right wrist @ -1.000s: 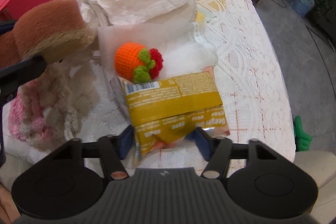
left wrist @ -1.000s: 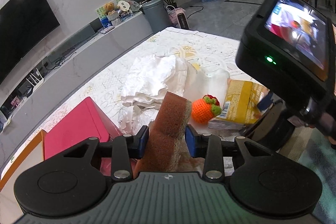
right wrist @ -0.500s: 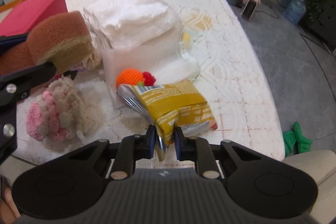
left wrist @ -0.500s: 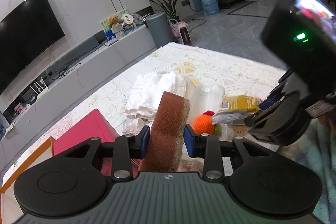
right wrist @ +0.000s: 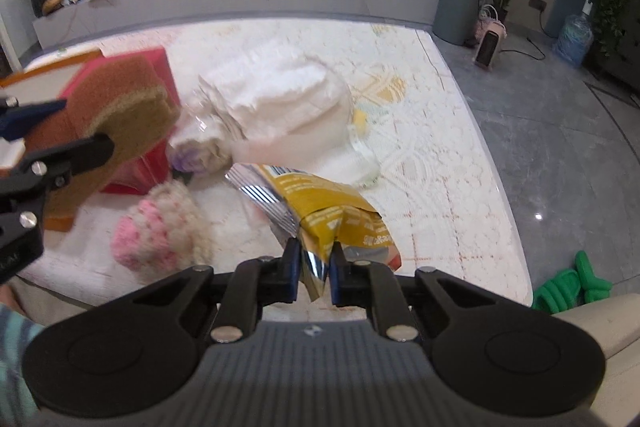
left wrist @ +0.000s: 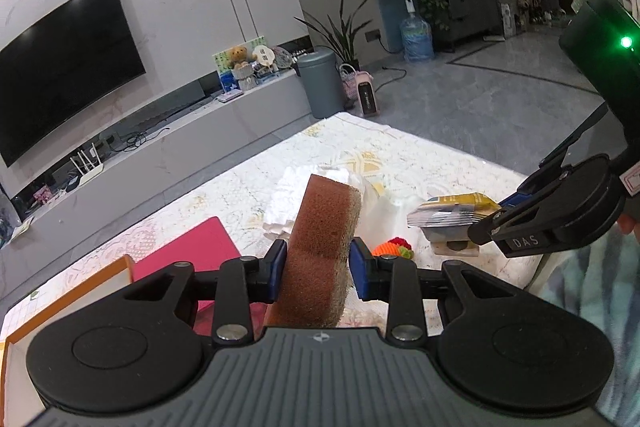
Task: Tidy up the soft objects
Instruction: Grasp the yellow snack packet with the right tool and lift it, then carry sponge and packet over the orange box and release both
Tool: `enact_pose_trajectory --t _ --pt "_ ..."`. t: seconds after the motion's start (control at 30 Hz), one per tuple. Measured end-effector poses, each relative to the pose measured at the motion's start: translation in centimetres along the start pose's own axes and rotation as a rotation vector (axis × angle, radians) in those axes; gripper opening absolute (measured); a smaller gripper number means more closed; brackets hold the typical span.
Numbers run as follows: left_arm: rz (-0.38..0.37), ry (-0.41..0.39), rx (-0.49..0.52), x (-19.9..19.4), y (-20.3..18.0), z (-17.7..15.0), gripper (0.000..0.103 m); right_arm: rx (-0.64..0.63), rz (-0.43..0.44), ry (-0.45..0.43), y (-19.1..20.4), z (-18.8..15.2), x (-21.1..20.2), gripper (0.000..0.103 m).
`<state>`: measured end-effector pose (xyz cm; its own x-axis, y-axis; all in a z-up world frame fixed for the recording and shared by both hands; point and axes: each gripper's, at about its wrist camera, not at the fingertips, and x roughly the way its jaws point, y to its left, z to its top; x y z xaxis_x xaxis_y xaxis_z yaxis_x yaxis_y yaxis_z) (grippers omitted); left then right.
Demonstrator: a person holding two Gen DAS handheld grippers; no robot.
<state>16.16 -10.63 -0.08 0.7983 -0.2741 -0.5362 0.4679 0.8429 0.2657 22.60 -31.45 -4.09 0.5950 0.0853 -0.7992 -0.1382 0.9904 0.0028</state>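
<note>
My left gripper is shut on a brown sponge, held upright above the table; the same sponge shows at the left of the right wrist view. My right gripper pinches the crumpled end of a yellow snack bag, its jaws still closing on it, and the bag hangs clear of the cloth. In the left wrist view that bag juts out of the right gripper at the right. An orange crochet toy lies on the table behind the sponge.
A pile of white cloth sits mid-table, and a pink-and-cream fluffy item lies near the front edge. A red box and an orange-edged box stand at the left. The lace-covered table ends at the right, with green slippers on the floor.
My right gripper closed on the yellow bag and lifted it off the table. My left gripper rose with the sponge. Both views now look further across the room.
</note>
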Motion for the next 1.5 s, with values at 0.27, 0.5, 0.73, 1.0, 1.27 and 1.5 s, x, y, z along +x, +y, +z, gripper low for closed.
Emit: enact_pose_trajectory --t 0.27,0.5,0.73,1.0,1.27,1.5 --pt "0.036 -0.038 -0.043 -2.8 1.8 0.4 0.038 0.033 0.083 -0.04 0.4 1.5 -2.8 0.012" --pt "0.111 -0.07 -0.07 -5.3 4.7 0.4 0.038 -0.075 0.134 -0.142 4.8 3.5 -6.9 0.012" --pt "0.235 -0.044 -0.1 -7.0 9.1 -0.7 0.038 -0.227 0.2 -0.189 11.3 5.6 -8.8 0.012" --pt "0.345 0.029 -0.113 -8.0 13.8 -2.6 0.038 -0.368 0.276 -0.22 19.3 8.2 -9.0 0.012" --pt "0.383 0.148 -0.113 -6.4 17.8 -5.6 0.038 -0.501 0.334 -0.188 26.7 9.8 -6.3 0.012" --pt "0.371 0.237 -0.14 -4.6 20.5 -8.1 0.038 -0.587 0.351 -0.126 31.2 10.9 -2.1 0.012"
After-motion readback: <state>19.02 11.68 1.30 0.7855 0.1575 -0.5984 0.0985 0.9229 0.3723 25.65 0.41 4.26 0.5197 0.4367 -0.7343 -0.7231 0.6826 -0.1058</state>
